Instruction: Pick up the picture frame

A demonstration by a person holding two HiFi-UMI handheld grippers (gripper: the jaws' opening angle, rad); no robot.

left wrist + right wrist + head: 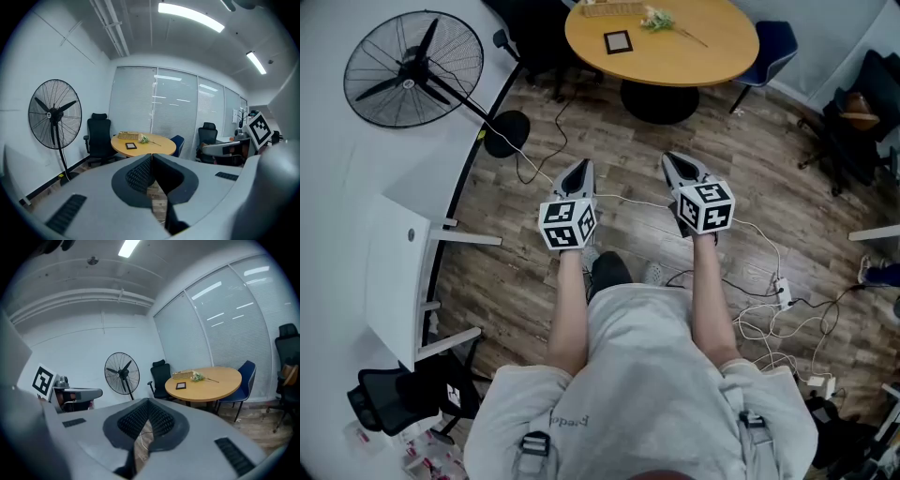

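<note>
Grey shirt (647, 375) and two bare forearms lowest in head view, one gripper per hand, both held out over wooden floor (609, 131), side by side and apart, tipped slightly down. Left gripper (578, 169): jaws pressed together, nothing between them, only a strip of floor showing under the tips in left gripper view. Right gripper (675, 161): same, jaws closed, empty. Marker cube on each, facing up at head camera.

Picture frame (618, 41) on round wooden table (712, 70), well ahead of both grippers, untouched. Small, dark border. Sitting toward table's left part in head view, near wicker basket (612, 8) and flower stem (658, 19), apart from both.

Standing fan (412, 67) off to the left by white wall. Black office chair (99, 136) between fan and table in left gripper view. Blue chair (773, 42) at table's right side. White desk (394, 272) along left edge of head view. Tangle of white cables (769, 319) and power strip (784, 292) on floor, right of the person.
</note>
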